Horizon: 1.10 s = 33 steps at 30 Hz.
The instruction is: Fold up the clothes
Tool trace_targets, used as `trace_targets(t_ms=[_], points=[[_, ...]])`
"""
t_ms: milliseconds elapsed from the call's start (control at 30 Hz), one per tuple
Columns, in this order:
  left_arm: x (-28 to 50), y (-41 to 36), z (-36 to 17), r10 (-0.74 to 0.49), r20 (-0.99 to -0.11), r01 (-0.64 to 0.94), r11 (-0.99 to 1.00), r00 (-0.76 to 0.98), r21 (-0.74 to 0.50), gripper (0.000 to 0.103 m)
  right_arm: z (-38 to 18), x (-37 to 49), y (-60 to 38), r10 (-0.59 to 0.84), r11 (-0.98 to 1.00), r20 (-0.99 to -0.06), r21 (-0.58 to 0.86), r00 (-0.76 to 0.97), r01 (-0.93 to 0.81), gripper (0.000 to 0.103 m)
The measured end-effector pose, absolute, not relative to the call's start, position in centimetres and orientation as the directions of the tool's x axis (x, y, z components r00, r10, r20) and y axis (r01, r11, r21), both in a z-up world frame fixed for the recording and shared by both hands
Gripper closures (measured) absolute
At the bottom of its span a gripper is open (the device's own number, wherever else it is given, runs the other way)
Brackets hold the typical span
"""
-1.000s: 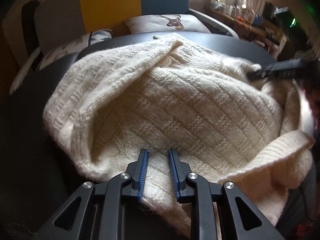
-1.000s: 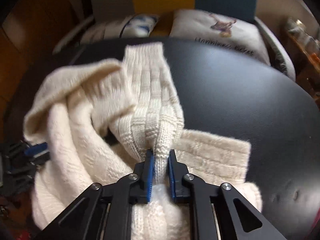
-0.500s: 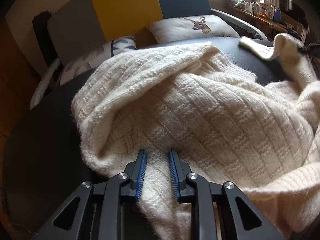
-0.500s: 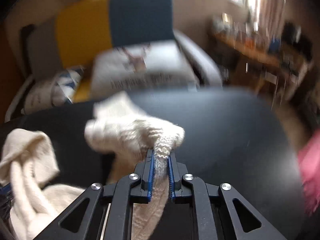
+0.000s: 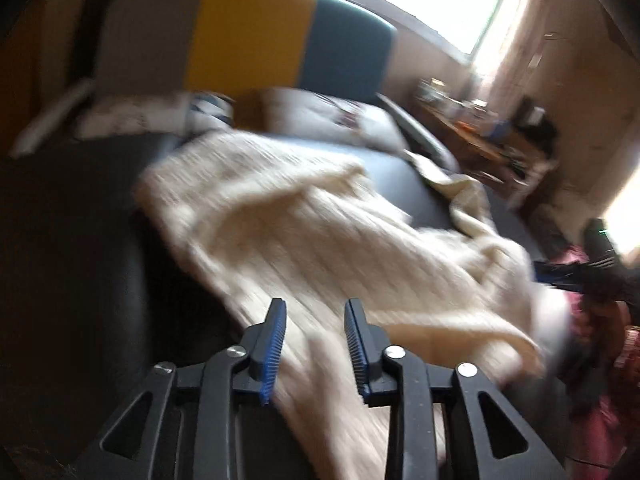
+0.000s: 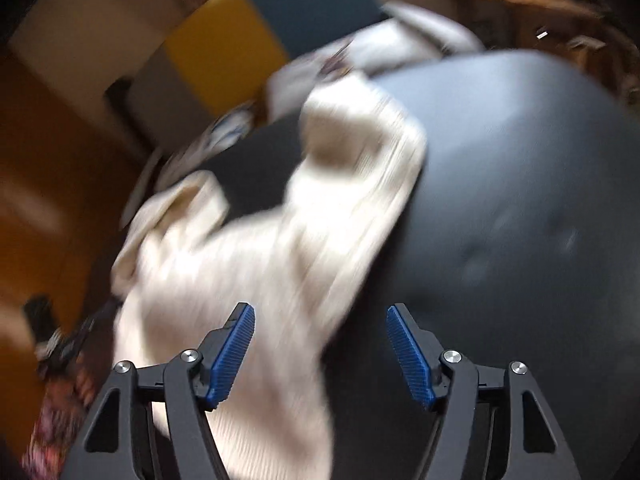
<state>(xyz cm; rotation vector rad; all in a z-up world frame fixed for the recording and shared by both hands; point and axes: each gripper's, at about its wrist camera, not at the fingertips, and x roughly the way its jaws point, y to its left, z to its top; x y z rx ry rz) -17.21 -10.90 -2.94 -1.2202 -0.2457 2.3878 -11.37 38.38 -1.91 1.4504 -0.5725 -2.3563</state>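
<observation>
Right gripper spread wide above a cream sweater on a dark table

The right gripper (image 6: 320, 344) has its two black fingers with blue ribbed pads (image 6: 233, 354) far apart, and nothing is between them. Under it a cream knitted sweater (image 6: 256, 264) lies crumpled on the round dark grey table (image 6: 520, 200), one sleeve reaching to the far edge. Behind the table stands a chair with a grey, yellow and blue back (image 6: 248, 40) and pale cushions (image 6: 384, 40). The whole view is blurred.
</observation>
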Motion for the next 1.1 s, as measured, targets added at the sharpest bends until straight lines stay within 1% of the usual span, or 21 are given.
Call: trace_targets(t_ms=[33,67,133,200,300,367,400,467,500,533,567,600,700,767,967,1100], points=[[-16.7,-10.6,-3.3,0.482,-0.727,-0.329,-0.874,-0.488,-0.359,0.067,-2.5,-10.6,38.1,-0.481,-0.862,-0.769,0.503,-0.420,0.066,0.033],[-16.4,-10.1,-3.7,0.476,-0.741,-0.338,-0.875,-0.473,-0.346,0.064,-3.1,-9.9,37.9,-0.497,-0.854,-0.766,0.515,-0.407,0.074,0.033],[-15.9,-9.2,-4.6,0.445,-0.775,-0.342,-0.887,-0.448,-0.312,0.064,-4.6,-9.3,37.5,-0.507,-0.849,-0.772,0.525,-0.384,0.067,0.033],[-15.7,-8.6,-5.7,0.419,-0.803,-0.331,-0.897,-0.423,-0.293,0.063,-5.5,-9.0,37.3,-0.509,-0.842,-0.759,0.537,-0.407,0.052,0.033],[-14.9,-8.2,-6.2,0.448,-0.786,-0.335,-0.885,-0.426,-0.323,0.061,-5.7,-8.6,37.3,-0.529,-0.820,-0.730,0.572,-0.433,0.038,0.033],[-14.7,-7.6,-6.4,0.466,-0.777,-0.340,-0.877,-0.423,-0.340,0.061,-6.0,-8.3,36.8,-0.576,-0.785,-0.697,0.618,-0.427,0.051,0.039],[-14.6,-7.4,-6.5,0.473,-0.775,-0.342,-0.873,-0.420,-0.348,0.061,-6.2,-8.1,36.4,-0.592,-0.776,-0.690,0.628,-0.416,0.063,0.046],[-14.3,-6.9,-6.5,0.481,-0.775,-0.351,-0.867,-0.409,-0.353,0.063,-6.2,-8.0,35.1,-0.560,-0.812,-0.723,0.576,-0.404,0.093,0.074],[-14.2,-6.7,-6.5,0.471,-0.782,-0.348,-0.872,-0.409,-0.343,0.073,-6.2,-7.9,34.5,-0.547,-0.825,-0.738,0.557,-0.396,0.100,0.091],[-14.1,-6.6,-6.0,0.461,-0.781,-0.352,-0.877,-0.421,-0.328,0.081,-6.2,-7.9,34.2,-0.539,-0.831,-0.747,0.549,-0.390,0.096,0.091],[-14.0,-6.6,-5.2,0.454,-0.778,-0.358,-0.880,-0.435,-0.313,0.094,-5.9,-7.8,34.0,-0.538,-0.830,-0.747,0.550,-0.392,0.090,0.091],[-13.8,-6.6,-4.5,0.446,-0.774,-0.364,-0.882,-0.449,-0.298,0.096,-5.4,-7.6,33.8,-0.542,-0.826,-0.741,0.558,-0.397,0.086,0.091],[-13.4,-6.7,-2.4,0.424,-0.761,-0.380,-0.890,-0.491,-0.251,0.097,-2.2,-7.1,33.7,-0.597,-0.780,-0.671,0.613,-0.439,0.124,0.091],[-12.9,-6.9,-0.3,0.433,-0.733,-0.399,-0.886,-0.525,-0.238,0.097,0.2,-6.7,33.7,-0.616,-0.763,-0.631,0.627,-0.471,0.157,0.091],[-11.9,-8.6,6.9,0.453,-0.619,-0.415,-0.884,-0.642,-0.217,0.097,9.3,-5.8,33.8,-0.648,-0.721,-0.481,0.638,-0.590,0.270,0.091],[-11.9,-10.1,11.6,0.442,-0.546,-0.396,-0.894,-0.712,-0.208,0.097,14.5,-7.3,35.2,-0.636,-0.715,-0.419,0.636,-0.648,0.291,0.091]])
